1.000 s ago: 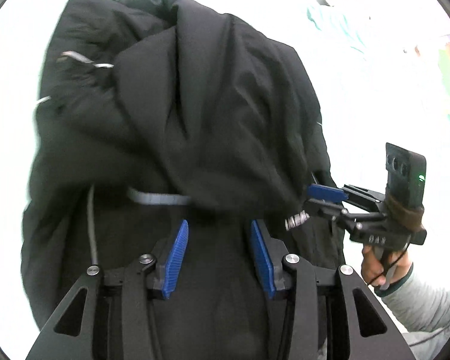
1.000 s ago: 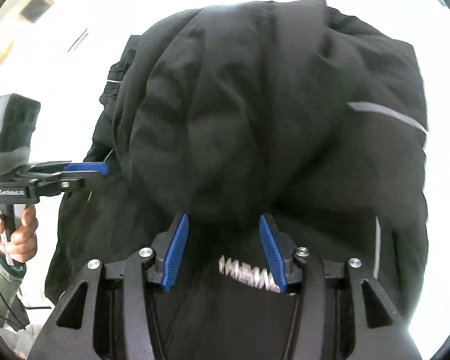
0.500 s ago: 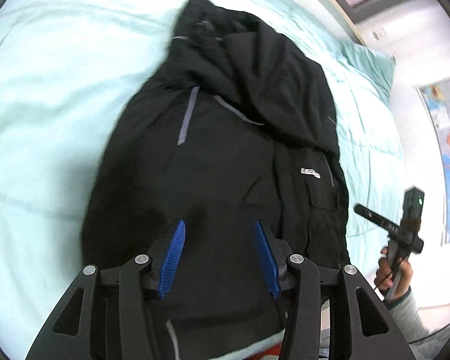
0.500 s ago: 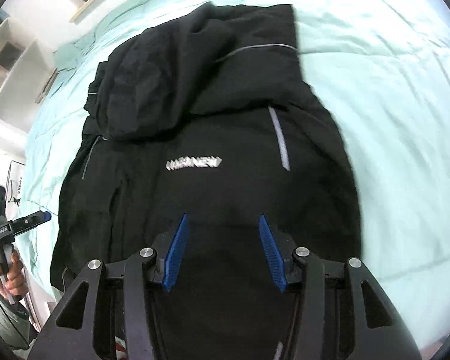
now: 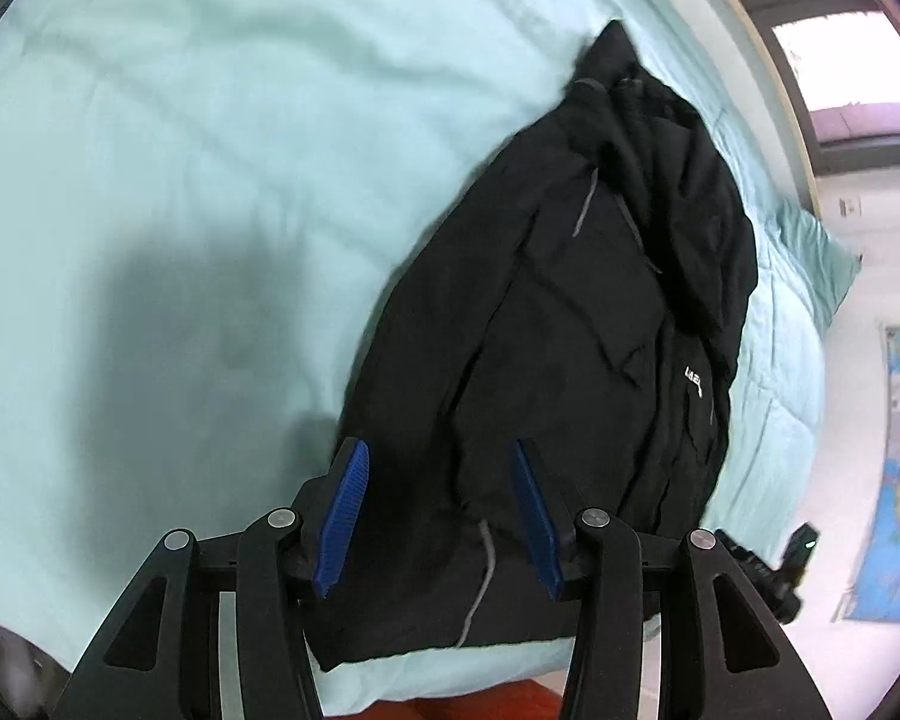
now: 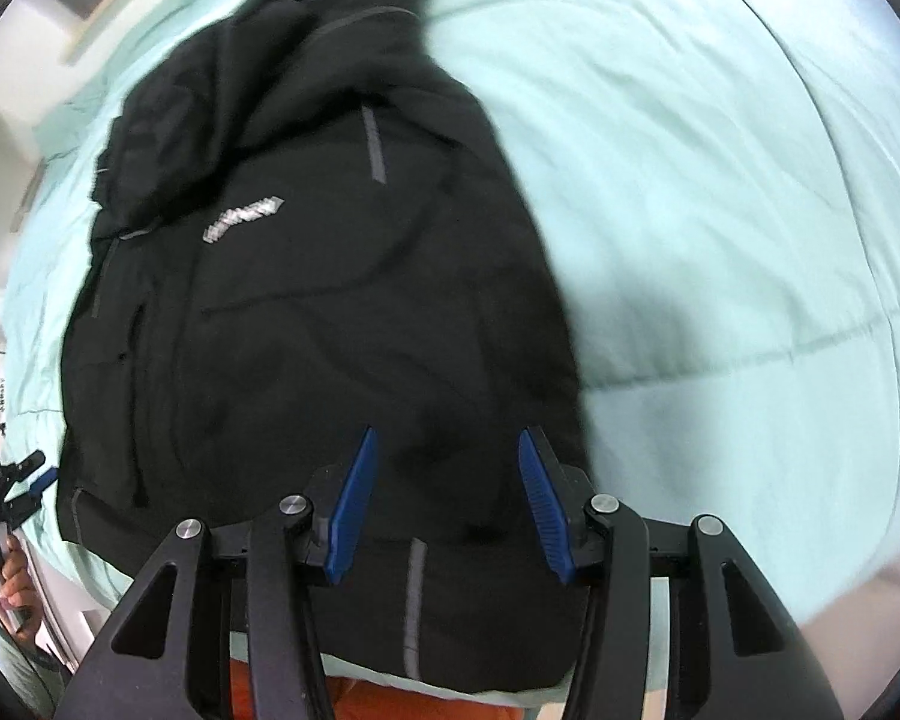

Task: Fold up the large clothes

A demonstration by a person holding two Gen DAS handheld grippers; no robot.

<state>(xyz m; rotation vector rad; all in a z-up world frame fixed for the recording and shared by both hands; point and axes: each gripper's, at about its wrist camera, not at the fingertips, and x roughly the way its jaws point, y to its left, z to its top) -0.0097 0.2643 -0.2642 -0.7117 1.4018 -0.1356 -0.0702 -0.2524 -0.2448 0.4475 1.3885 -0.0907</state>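
The black jacket [image 6: 306, 312] lies spread on the bed [image 6: 720, 192] ahead of both grippers, laid flat for folding. The left gripper [image 5: 438, 519] and right gripper [image 6: 447, 504] are both wide open, holding nothing.

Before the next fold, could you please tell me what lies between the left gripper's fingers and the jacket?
Nothing: in the left wrist view, the left gripper is open directly over the black jacket.

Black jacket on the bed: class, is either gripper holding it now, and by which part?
Nothing is held. The jacket lies on the bed; left gripper and right gripper are both open above it.
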